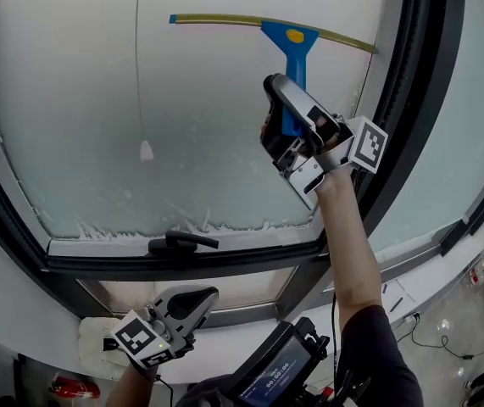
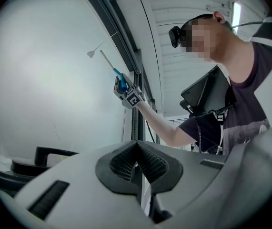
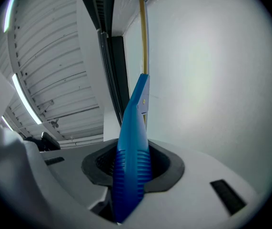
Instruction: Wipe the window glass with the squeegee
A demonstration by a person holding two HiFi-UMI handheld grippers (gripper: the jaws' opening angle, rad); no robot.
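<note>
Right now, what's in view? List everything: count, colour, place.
squeegee: 1, blue handle, yellowish blade, against the glass, upper middle
window glass: 1 main pane, pale and frosted-looking, fills the top of the head view
window frame: 1, black, around the pane
window handle: 1, black, on the bottom rail
cord: 1, thin, white tip, hangs left of the squeegee
cloth-like bundle: 1, white, bottom left
screen: 1, dark, at the person's chest
right gripper: 1, grey, raised, shut on the squeegee handle
left gripper: 1, grey, low by the sill, shut, empty
</note>
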